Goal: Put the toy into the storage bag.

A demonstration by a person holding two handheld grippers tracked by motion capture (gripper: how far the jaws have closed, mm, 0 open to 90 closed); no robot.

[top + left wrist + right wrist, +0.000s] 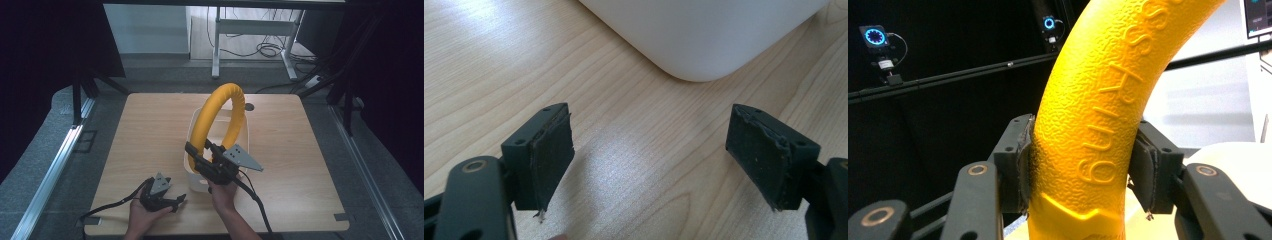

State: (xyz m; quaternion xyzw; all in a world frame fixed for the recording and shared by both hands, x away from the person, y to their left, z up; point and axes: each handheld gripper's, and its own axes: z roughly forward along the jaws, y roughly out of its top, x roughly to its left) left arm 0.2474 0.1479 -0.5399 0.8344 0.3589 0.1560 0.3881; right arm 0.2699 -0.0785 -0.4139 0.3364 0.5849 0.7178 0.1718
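Two black handheld grippers: left gripper (176,201), right gripper (200,150). Each topped behind the jaws by a grey three-cornered plate (242,158) drilled with small holes. Black cable (254,199) trailing back from each. Jaws of matte black plastic, faced with worn dark pads (551,152) frayed at the edges; brass-ringed pivots (977,170) just behind. Bare forearms, no sleeves.

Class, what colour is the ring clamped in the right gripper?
Yellow ring with a pebbled, embossed surface, shown best in the right gripper view.
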